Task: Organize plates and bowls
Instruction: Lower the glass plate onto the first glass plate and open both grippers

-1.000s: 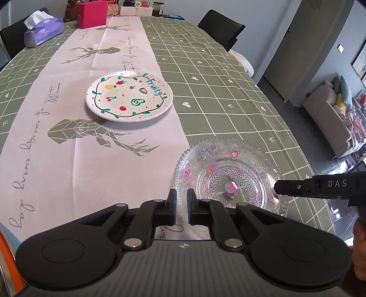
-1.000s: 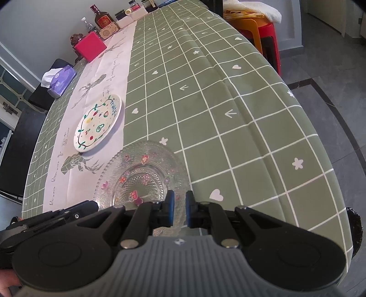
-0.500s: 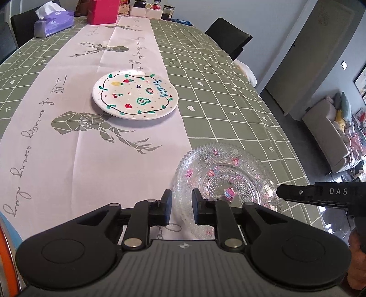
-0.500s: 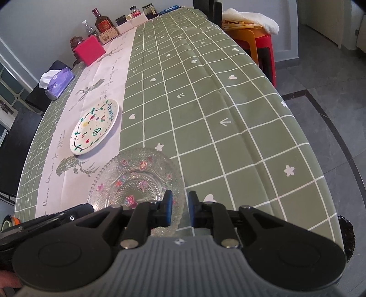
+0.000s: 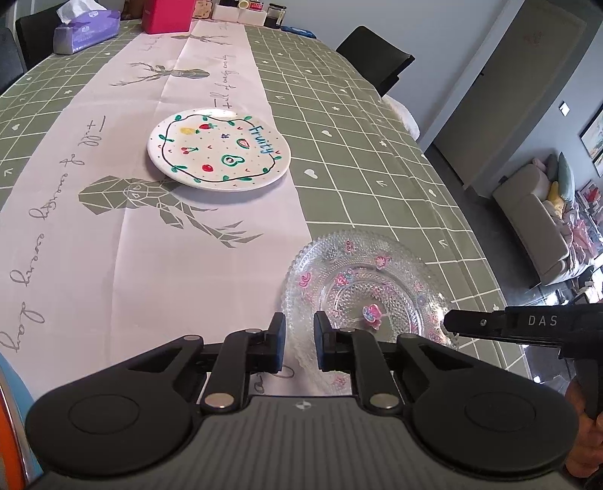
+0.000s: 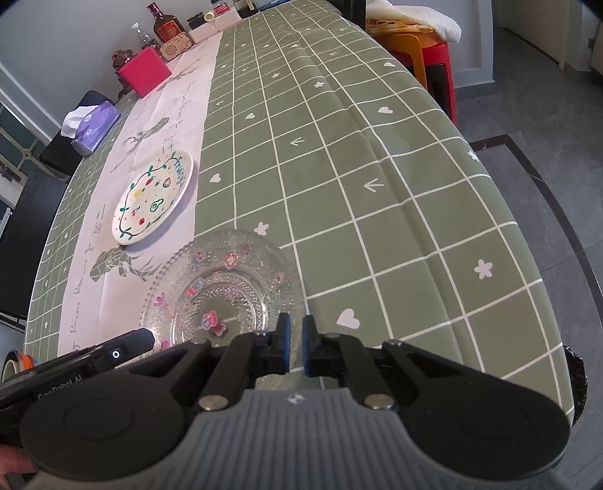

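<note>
Lying at the near edge of the green checked tablecloth, half on the pale runner, the glass plate with pink stickers was seen flat on the table. The left gripper was held over the plate's rim at about eight o'clock; its jaws were closing, with the beaded rim seen in the gap between them and the pads not yet seen pressing on it. The right gripper was set at the rim at about four o'clock, its blue pads drawn almost together; whether the glass edge was pinched there could not be told. The white fruit-painted plate was found on the runner, well apart from the glass plate, at about eleven o'clock from it. A tissue box and a pink box were left at the far end, toward twelve o'clock.
</note>
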A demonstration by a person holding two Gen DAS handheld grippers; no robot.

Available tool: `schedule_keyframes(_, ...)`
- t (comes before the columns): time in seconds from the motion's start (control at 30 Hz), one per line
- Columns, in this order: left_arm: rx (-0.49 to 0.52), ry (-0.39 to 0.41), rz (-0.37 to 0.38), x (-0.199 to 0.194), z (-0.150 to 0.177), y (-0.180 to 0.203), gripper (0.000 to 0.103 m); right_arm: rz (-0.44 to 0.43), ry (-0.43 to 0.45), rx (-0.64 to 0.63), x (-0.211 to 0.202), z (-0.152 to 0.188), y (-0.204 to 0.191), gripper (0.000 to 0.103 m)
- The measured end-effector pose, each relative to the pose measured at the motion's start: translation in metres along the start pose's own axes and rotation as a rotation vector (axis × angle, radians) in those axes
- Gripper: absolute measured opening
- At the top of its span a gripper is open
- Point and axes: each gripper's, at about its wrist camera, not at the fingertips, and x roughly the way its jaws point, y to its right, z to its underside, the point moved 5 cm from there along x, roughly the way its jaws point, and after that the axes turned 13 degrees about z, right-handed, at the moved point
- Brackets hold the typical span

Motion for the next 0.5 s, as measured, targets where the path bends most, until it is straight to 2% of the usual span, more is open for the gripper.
schedule_keyframes(0.23, 0.01, 0.005, -0.018, 0.001, 0.001, 0.002, 0.017, 0.001, 0.016, 0.008, 0.001, -0.001, 0.0, 0.003)
schedule_keyframes(0.33, 0.027, 0.018, -0.038, -0.003, -0.002, 0.005, 0.02, -0.013, 0.024, 0.02, -0.002, -0.001, 0.001, 0.009)
schedule_keyframes(0.4, 0.043, 0.033, -0.042, -0.009, -0.005, 0.008, 0.022, -0.022, 0.067, 0.023, -0.009, -0.003, 0.002, 0.011)
schedule_keyframes(0.43, 0.048, 0.039, -0.035, -0.012, -0.007, 0.009, 0.025, -0.034, 0.084, 0.021, -0.013, -0.003, 0.001, 0.013)
schedule_keyframes(0.5, 0.06, 0.061, -0.015, -0.021, -0.013, 0.013, 0.026, -0.053, 0.106, 0.009, -0.018, -0.004, -0.001, 0.032)
